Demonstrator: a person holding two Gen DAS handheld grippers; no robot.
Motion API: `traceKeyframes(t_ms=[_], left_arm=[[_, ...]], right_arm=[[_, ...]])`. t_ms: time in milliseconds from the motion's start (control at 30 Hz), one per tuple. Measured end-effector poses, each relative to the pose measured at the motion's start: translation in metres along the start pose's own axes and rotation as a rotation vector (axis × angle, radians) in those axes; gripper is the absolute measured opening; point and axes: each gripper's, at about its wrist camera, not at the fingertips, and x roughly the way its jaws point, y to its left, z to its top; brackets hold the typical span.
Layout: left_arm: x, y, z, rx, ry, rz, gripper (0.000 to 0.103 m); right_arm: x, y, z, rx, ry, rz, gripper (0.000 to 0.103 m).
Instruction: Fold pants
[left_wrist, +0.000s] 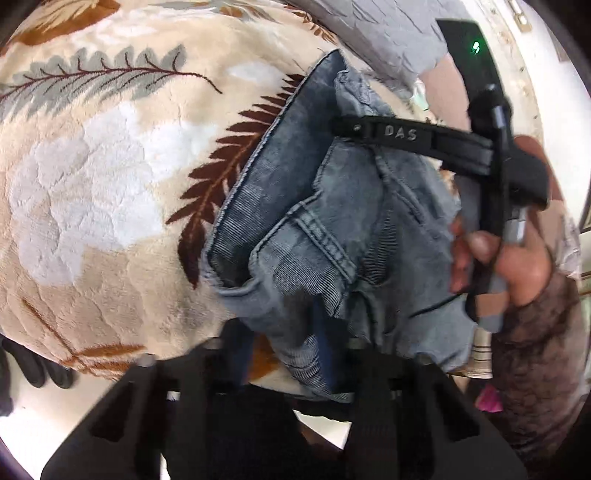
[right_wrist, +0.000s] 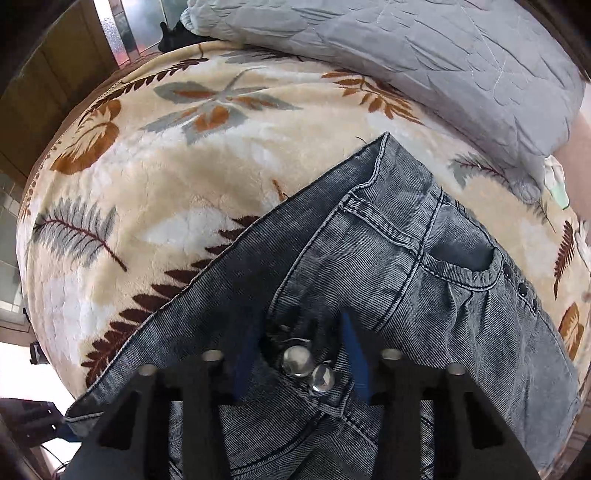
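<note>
Denim pants (right_wrist: 369, 266), grey-blue and faded, lie on a bed covered by a cream plush blanket (right_wrist: 177, 173) printed with brown, rust and grey leaves. In the right wrist view they fill the lower centre and lower right of the frame, waistband toward the bottom, with a front pocket (right_wrist: 461, 258) open at centre right and two silver snap buttons (right_wrist: 308, 365) at the fly, low in the middle. The right tongs (right_wrist: 301, 350) sit directly over that fly, blue-lined fingers (right_wrist: 354, 350) spread on either side of the buttons with denim between them, so they are released and not pinching cloth. A grey quilted comforter (right_wrist: 424, 55) lies bunched across the upper right of the frame, beyond the pants.

In the left wrist view the pants (left_wrist: 332, 229) appear bunched and lifted at centre right, above the blanket (left_wrist: 92, 184). The left tongs (left_wrist: 284, 339) at the bottom centre have a fold of denim between their blue-lined fingers (left_wrist: 325, 332), clenched on the pants. The right tongs (left_wrist: 343, 125) reach in from the right edge, held by the person's right hand (left_wrist: 509, 258) at centre right, with the finger tip touching the denim in the upper middle.
</note>
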Motion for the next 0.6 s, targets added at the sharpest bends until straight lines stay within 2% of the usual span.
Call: traceKeyframes(t_ms=[33, 100, 167, 200, 233, 267, 333, 367, 400, 467, 533, 600], left_arm=[[-0.001, 0.001, -0.001, -0.004, -0.011, 0.002, 0.009], [-0.010, 0.004, -0.003, -0.028, -0.027, -0.035, 0.005], [-0.022, 0.004, -0.007, -0.022, -0.054, -0.042, 0.005], [-0.025, 0.004, -0.010, -0.019, -0.062, -0.032, 0.005], [-0.025, 0.007, -0.012, -0.020, -0.061, -0.008, 0.005], [-0.020, 0.010, -0.012, -0.030, -0.042, 0.014, 0.005], [-0.013, 0.020, -0.013, -0.072, -0.001, 0.011, 0.006], [-0.015, 0.022, -0.013, -0.081, 0.003, -0.005, 0.005], [-0.022, 0.019, -0.011, -0.063, -0.003, -0.023, 0.005], [-0.043, 0.003, -0.008, 0.034, -0.037, -0.016, 0.007], [-0.061, -0.024, 0.003, 0.157, -0.077, 0.056, 0.013], [-0.068, -0.050, 0.017, 0.264, -0.115, 0.152, 0.030]], right_arm=[[-0.002, 0.002, 0.002, -0.004, 0.000, -0.005, 0.029], [-0.008, -0.002, 0.002, 0.013, -0.010, 0.014, 0.023], [-0.025, -0.005, 0.009, 0.049, -0.042, 0.068, 0.022], [-0.032, -0.008, 0.011, 0.069, -0.062, 0.102, 0.011], [-0.031, -0.006, 0.014, 0.076, -0.062, 0.114, 0.007], [-0.026, -0.007, 0.014, 0.086, -0.044, 0.126, 0.007], [-0.006, -0.003, 0.015, 0.108, -0.009, 0.124, 0.007], [-0.002, -0.007, 0.013, 0.133, -0.011, 0.128, 0.008], [-0.004, -0.015, 0.010, 0.185, -0.038, 0.179, 0.013], [-0.017, -0.032, 0.004, 0.255, -0.090, 0.244, 0.014], [-0.037, -0.057, -0.007, 0.294, -0.146, 0.297, 0.027], [-0.062, -0.098, -0.023, 0.340, -0.221, 0.262, 0.041]])
